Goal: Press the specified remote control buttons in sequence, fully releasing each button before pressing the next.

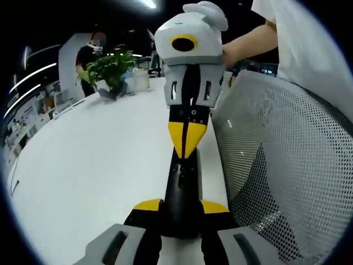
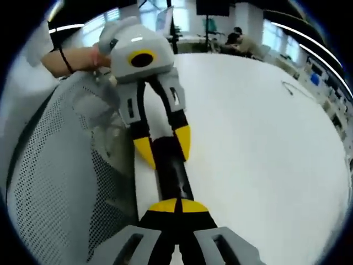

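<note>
Left gripper clamps the near end of the black remote on the white table; right gripper, jaws closed, tips pressing the remote's far end.

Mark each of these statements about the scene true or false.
1. The left gripper clamps the black remote by its sides. True.
2. The right gripper is spread wide open. False: its yellow tips are closed together, down on the remote's top face.
3. The table is dark wood. False: it is white.
4. A mesh chair back stands beside the table edge. True.
5. A potted plant stands on the table. True.
</note>
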